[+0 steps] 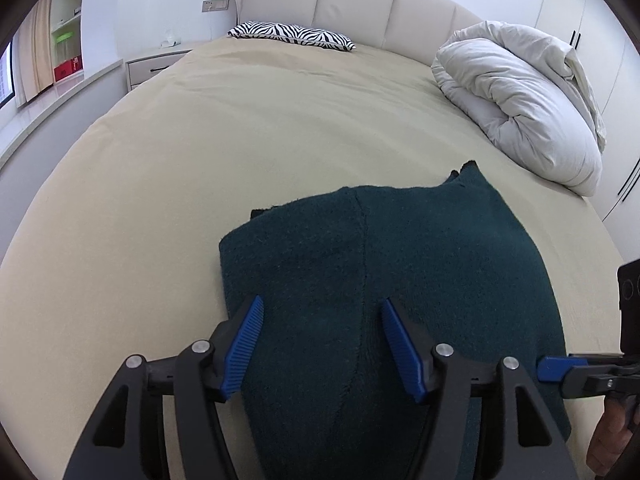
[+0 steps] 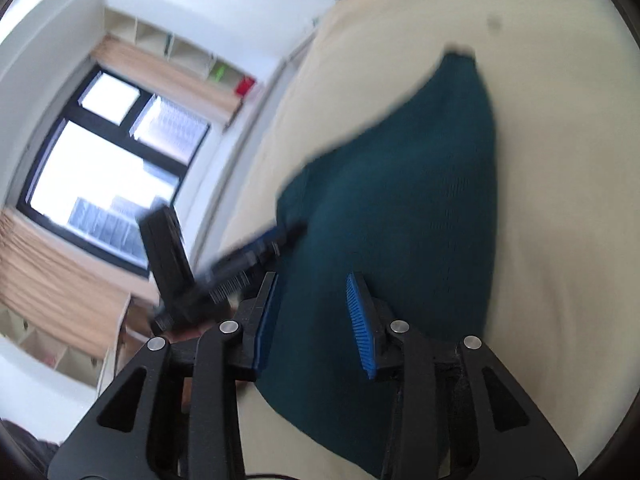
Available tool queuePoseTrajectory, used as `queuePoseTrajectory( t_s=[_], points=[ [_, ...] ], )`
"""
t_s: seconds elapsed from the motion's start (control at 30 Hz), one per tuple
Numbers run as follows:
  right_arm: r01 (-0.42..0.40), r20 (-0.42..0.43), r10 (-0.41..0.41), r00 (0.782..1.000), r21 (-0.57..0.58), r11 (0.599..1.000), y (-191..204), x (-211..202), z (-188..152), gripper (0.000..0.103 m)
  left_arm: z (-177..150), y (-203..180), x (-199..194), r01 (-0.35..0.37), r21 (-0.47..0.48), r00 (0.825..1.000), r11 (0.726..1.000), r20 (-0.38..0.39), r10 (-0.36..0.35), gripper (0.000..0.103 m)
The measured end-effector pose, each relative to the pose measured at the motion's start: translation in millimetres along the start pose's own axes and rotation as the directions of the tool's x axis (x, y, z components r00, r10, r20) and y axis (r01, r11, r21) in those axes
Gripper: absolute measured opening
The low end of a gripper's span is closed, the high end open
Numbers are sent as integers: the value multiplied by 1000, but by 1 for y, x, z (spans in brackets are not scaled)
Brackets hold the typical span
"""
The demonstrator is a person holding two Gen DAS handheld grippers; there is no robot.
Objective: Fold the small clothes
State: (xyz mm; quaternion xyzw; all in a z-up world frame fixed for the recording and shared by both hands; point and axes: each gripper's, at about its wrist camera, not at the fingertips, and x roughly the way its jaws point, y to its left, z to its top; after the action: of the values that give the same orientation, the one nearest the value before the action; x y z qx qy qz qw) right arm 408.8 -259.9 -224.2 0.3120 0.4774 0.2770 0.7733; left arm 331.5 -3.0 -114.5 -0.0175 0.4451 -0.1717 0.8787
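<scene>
A dark teal knitted garment [image 1: 400, 264] lies folded on the beige bed sheet [image 1: 200, 152], with a seam running down its middle. My left gripper [image 1: 322, 303] hovers over its near part, blue pads wide apart and nothing pinched between them. Just past the garment's right edge, one of the blue fingers [image 1: 554, 368] of my right gripper pokes in, with a hand [image 1: 612, 436] behind it. The right wrist view is blurred. There my right gripper [image 2: 313, 278] stands open over the near end of the garment [image 2: 420, 184], and the left gripper [image 2: 244, 258] reaches in from the left.
A zebra-print pillow [image 1: 292, 34] lies by the padded headboard [image 1: 360, 4]. A rolled white duvet [image 1: 520, 100] sits at the bed's far right. A nightstand [image 1: 156, 66] and shelves stand left of the bed. A window [image 2: 100, 168] is on that side.
</scene>
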Motion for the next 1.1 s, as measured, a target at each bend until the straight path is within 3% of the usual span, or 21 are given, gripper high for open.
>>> queuePoseTrajectory(
  t_s=[0.1,0.27,0.33,0.4,0.47,0.53,0.6,0.7,0.87,0.97,1.1],
  points=[
    [-73,-1,73,997,55,996,-11,-3,-11,33,-2,1,0,-5,2,1000,1000,5,5,66],
    [-88,-29,89,996,37,995,-5,7,-14,35,-4,2,-1,-15,-1,1000,1000,8,15,69],
    [-60,-47,62,997,33,998,-8,14,-25,41,-4,2,-1,-16,-1,1000,1000,6,16,70],
    [-58,-50,60,997,53,997,-17,20,-42,40,-6,3,-2,-19,-2,1000,1000,3,19,74],
    [-86,-26,88,996,78,993,-22,19,-45,40,-9,10,-1,-18,-32,1000,999,-21,18,85],
    [-72,-8,73,997,72,995,-20,12,-50,41,-14,21,-8,27,-90,999,996,-18,-29,84],
    [-38,11,38,999,55,998,-17,-6,-54,42,-19,24,-24,27,-108,1000,994,-10,-28,84],
    [29,72,-31,997,31,999,-18,-29,-59,61,-25,36,-44,68,-158,998,985,20,-65,82],
    [33,145,-44,989,73,997,-29,-41,-31,71,-29,71,-45,193,-329,979,924,-4,-206,80],
    [30,109,-41,993,103,994,-43,-30,-12,73,-26,78,-40,247,-372,961,895,-22,-274,80],
    [34,51,-43,998,166,986,-63,-4,5,73,-22,78,-25,334,-440,918,834,-51,-394,80]
  ],
)
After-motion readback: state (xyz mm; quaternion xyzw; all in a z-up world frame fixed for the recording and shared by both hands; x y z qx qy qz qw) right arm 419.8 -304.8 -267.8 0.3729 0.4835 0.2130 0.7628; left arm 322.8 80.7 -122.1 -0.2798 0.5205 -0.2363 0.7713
